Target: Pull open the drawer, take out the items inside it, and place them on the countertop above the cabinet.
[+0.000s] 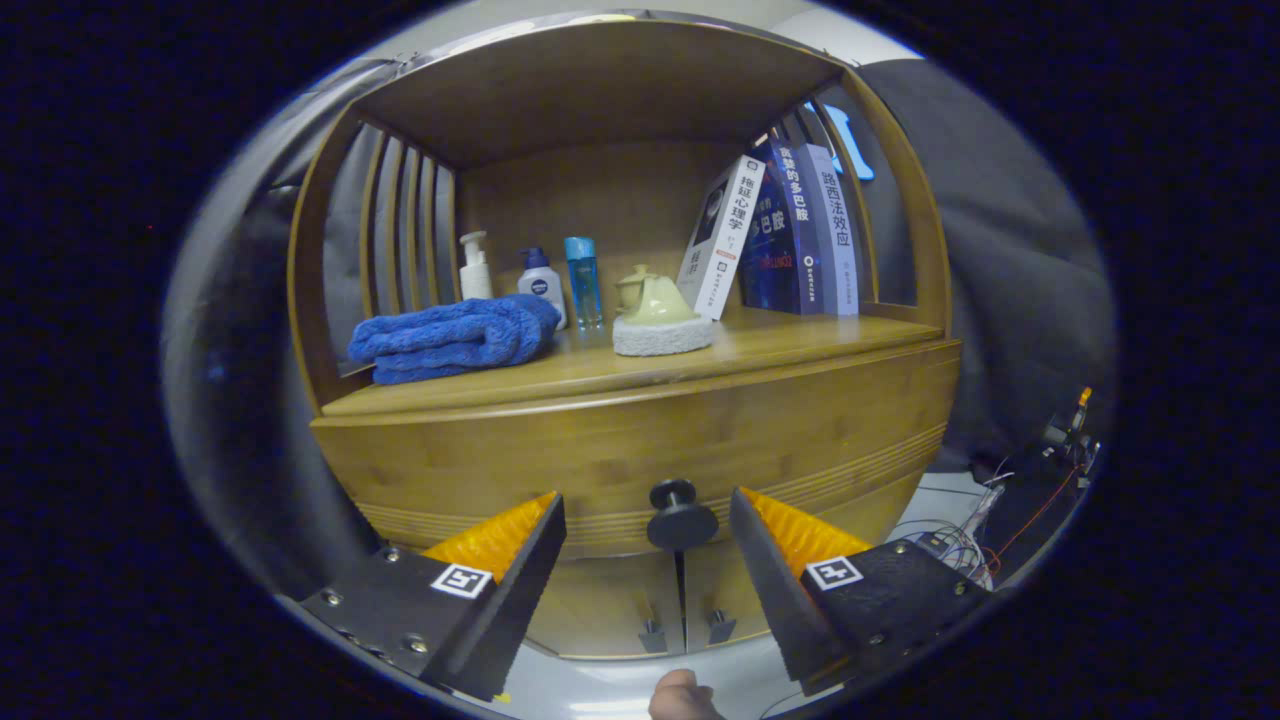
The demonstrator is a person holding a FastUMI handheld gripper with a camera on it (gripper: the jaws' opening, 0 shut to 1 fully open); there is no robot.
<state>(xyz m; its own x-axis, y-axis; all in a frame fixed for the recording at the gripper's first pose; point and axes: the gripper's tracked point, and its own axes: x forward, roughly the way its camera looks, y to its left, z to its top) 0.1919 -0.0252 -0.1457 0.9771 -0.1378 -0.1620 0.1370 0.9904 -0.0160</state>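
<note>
1. Between the fingers of the gripper (648, 560) sits the dark knob (681, 515) of the drawer (640, 450); the jaws stand wide apart, touching nothing.
2. Drawer front is flush with the cabinet (800, 560) (closed, contents hidden).
3. Countertop (800, 345) above holds a blue towel (455, 338), three bottles (540, 283), a pale teapot (655, 298) on a grey pad, and leaning books (785, 235).
4. Below the drawer, two cabinet doors meet.

Dim, even indoor light, soft shadow beneath the shelf roof (600, 90); sharp centre, strong fisheye bending, murky blurred edges
</note>
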